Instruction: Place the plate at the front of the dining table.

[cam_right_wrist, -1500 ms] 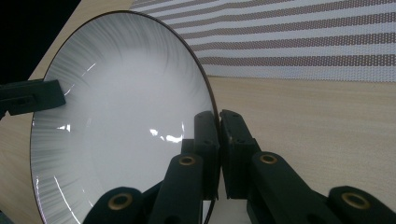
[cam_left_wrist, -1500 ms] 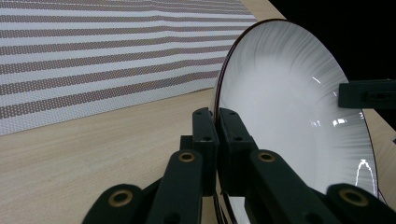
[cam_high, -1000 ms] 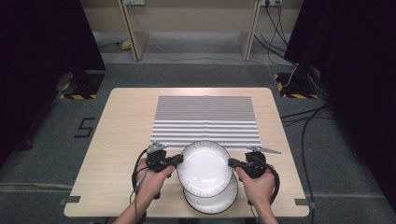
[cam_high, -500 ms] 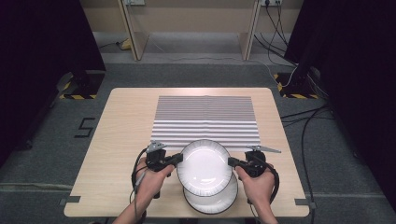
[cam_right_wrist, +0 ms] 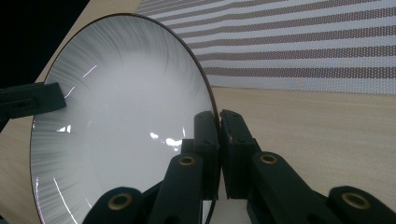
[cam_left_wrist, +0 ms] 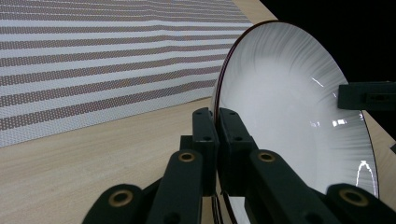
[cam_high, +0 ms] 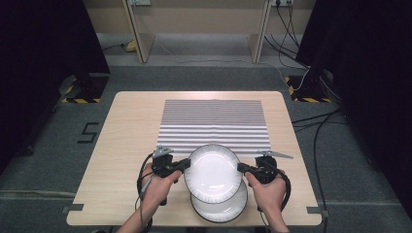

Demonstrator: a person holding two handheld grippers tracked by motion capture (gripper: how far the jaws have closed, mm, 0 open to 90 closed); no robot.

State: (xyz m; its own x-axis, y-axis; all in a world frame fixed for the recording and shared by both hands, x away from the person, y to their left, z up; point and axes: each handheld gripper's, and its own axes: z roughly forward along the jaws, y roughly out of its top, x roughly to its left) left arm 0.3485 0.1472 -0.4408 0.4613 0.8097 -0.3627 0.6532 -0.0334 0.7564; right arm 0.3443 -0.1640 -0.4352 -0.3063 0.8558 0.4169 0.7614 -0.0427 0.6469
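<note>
A white plate [cam_high: 212, 173] with a thin dark rim hangs above a second white plate [cam_high: 219, 208] that lies on the wooden table [cam_high: 126, 131] near its front edge. My left gripper [cam_high: 185, 164] is shut on the upper plate's left rim, and my right gripper [cam_high: 240, 168] is shut on its right rim. In the left gripper view the jaws of that gripper [cam_left_wrist: 218, 122] pinch the plate [cam_left_wrist: 285, 102] edge. The right gripper view shows its gripper [cam_right_wrist: 219, 126] clamping the rim of the plate [cam_right_wrist: 121, 107] likewise.
A striped grey-and-white placemat [cam_high: 215, 124] lies flat across the middle of the table, just beyond the plates. Bare wood borders it on the left and right. Cables [cam_high: 316, 126] run over the grey floor to the right of the table.
</note>
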